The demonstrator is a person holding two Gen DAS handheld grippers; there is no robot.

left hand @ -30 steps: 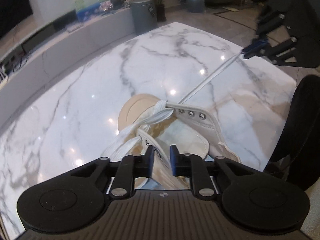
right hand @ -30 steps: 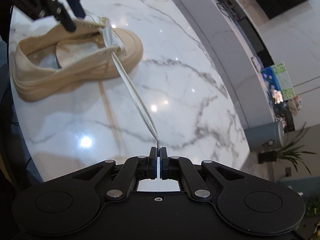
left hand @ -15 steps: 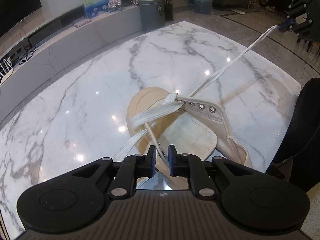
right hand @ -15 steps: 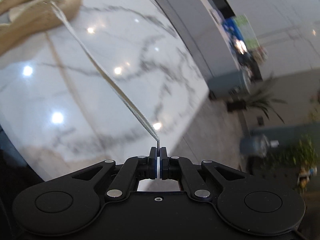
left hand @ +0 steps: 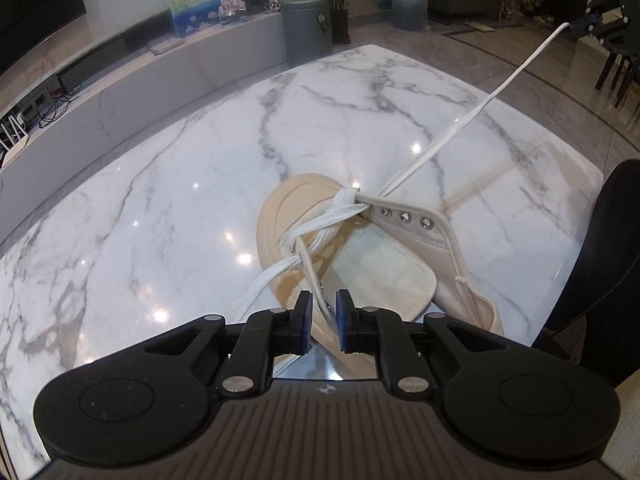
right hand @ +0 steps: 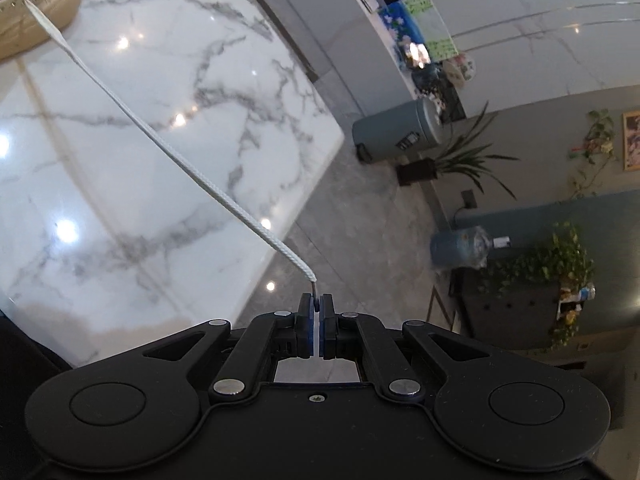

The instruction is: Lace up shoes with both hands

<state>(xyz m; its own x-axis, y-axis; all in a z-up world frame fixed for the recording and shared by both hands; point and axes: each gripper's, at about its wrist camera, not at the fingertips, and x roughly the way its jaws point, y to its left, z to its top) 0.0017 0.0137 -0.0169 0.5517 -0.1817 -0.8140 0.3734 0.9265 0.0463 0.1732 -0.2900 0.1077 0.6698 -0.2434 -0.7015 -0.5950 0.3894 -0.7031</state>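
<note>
From the left wrist, a beige shoe [left hand: 360, 256] lies on a marble table [left hand: 160, 200], toe pointing away from the camera and heel toward the near right edge, its long axis running from upper left to lower right. White lace [left hand: 432, 152] crosses the lowest eyelets; one end runs taut up and to the right to the right gripper [left hand: 576, 26], the other trails down the shoe's left side toward the camera. The left gripper [left hand: 322, 320] is parted, its pads either side of the shoe's near eyelet flap; whether they touch it I cannot tell. A black chair back [left hand: 600, 280] stands at the table's right edge. Beyond the table are a grey bin [left hand: 306, 28], a plant and a low ledge.

From the right wrist, the right gripper [right hand: 316, 308] is closed on the lace [right hand: 180, 156] tip, beyond the table [right hand: 120, 200] edge. The lace stretches straight to the shoe [right hand: 44, 0] at the top left corner. The bin [right hand: 400, 132], a water bottle [right hand: 460, 248] and plants stand on the floor.
</note>
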